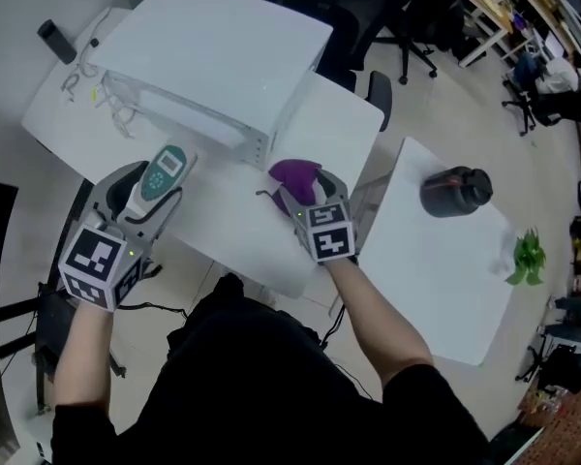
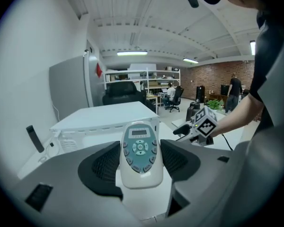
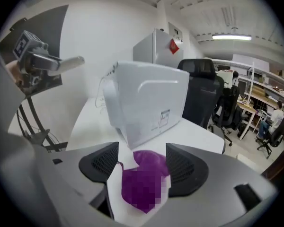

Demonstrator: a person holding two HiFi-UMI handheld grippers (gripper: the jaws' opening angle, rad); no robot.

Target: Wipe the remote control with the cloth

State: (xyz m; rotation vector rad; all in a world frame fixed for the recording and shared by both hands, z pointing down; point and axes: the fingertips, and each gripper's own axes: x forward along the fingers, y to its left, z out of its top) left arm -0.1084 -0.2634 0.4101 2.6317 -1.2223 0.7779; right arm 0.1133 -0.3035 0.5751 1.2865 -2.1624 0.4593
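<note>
Left claw (image 2: 141, 161) gripping remote control (image 2: 140, 148) between both pads, holding it in air above surface (image 1: 234, 223), buttons facing up. Remote showing cream-white body with rounded near end, and teal-grey face panel carrying small display at top and cluster of grey buttons below.

Right claw (image 3: 142, 167) standing wide open, pads pressing on nothing. Purple cloth (image 3: 143, 183) lying crumpled on surface between its jaws, just in front of white box (image 3: 146, 103).

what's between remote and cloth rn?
Only bare table between the remote and the cloth, as the head view shows. The front corner of the white box ends just beyond that stretch.
</note>
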